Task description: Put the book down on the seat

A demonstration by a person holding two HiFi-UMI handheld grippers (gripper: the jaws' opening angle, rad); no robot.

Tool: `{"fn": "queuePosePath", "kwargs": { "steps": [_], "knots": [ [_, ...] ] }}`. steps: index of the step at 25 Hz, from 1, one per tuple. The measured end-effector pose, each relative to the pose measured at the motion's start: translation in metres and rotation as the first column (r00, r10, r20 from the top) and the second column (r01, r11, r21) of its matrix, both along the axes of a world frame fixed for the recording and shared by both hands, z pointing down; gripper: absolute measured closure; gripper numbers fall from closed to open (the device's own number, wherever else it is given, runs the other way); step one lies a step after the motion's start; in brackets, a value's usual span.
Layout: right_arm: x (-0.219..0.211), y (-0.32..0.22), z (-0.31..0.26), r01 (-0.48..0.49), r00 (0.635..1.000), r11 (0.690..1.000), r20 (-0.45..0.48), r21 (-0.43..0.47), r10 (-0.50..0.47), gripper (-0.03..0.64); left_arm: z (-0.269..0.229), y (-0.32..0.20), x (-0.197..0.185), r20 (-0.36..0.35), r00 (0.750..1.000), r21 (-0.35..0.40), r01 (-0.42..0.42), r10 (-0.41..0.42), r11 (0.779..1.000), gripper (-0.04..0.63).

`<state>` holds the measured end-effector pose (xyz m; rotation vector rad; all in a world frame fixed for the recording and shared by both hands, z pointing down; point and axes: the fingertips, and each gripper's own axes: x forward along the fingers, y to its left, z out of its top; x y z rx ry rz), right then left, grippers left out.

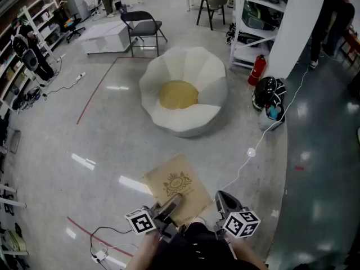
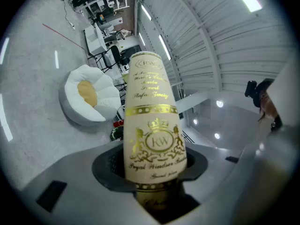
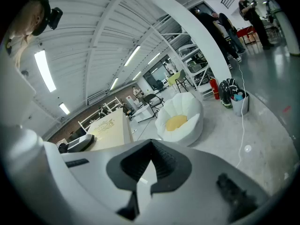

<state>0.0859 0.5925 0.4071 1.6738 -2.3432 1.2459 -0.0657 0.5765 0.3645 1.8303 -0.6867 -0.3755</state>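
A tan book (image 1: 177, 187) with a gold crest hangs low over the floor, my left gripper (image 1: 169, 207) shut on its near edge. In the left gripper view the book (image 2: 152, 125) stands up between the pads and hides most of what lies ahead. The seat (image 1: 183, 94), a white flower-shaped cushion chair with a yellow middle, sits on the floor well ahead of the book; it also shows as the seat (image 2: 86, 95) and the seat (image 3: 180, 121). My right gripper (image 1: 224, 200) is just right of the book, shut and empty, its pads (image 3: 161, 165) meeting. The book (image 3: 110, 130) lies to its left.
A black folding chair (image 1: 143, 27) and a low white table (image 1: 107, 35) stand beyond the seat. To the right are a white pillar (image 1: 301, 21), a red fire extinguisher (image 1: 257, 69), a black bag (image 1: 269, 97) and a white cable (image 1: 253, 151) across the floor. Shelving lines the left wall.
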Motion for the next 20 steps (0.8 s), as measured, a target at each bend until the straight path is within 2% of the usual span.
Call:
{"fn": "queuePosePath", "kwargs": {
  "steps": [3,9,14,20],
  "knots": [
    [-0.001,0.006,-0.004,-0.006,1.0,1.0,0.002,-0.011,0.006,0.606,-0.005,0.003,-0.002,0.029,0.999,0.028,-0.015,0.015,0.999,0.368],
    [-0.004,0.004,-0.019,0.012,1.0,0.999,-0.025,0.036,-0.011,0.606,-0.016,0.003,-0.001,-0.004,1.0,0.036,0.005,-0.005,0.999,0.37],
    [-0.001,-0.009,-0.033,0.063,0.996,0.995,-0.064,0.078,-0.058,0.606,-0.02,-0.007,0.004,-0.03,0.998,0.044,0.06,-0.059,0.997,0.368],
    [0.003,-0.031,-0.042,0.083,0.995,0.991,-0.063,0.11,-0.076,0.606,-0.031,-0.015,0.003,-0.04,0.993,0.073,0.115,-0.112,0.991,0.368]
  ]
}}
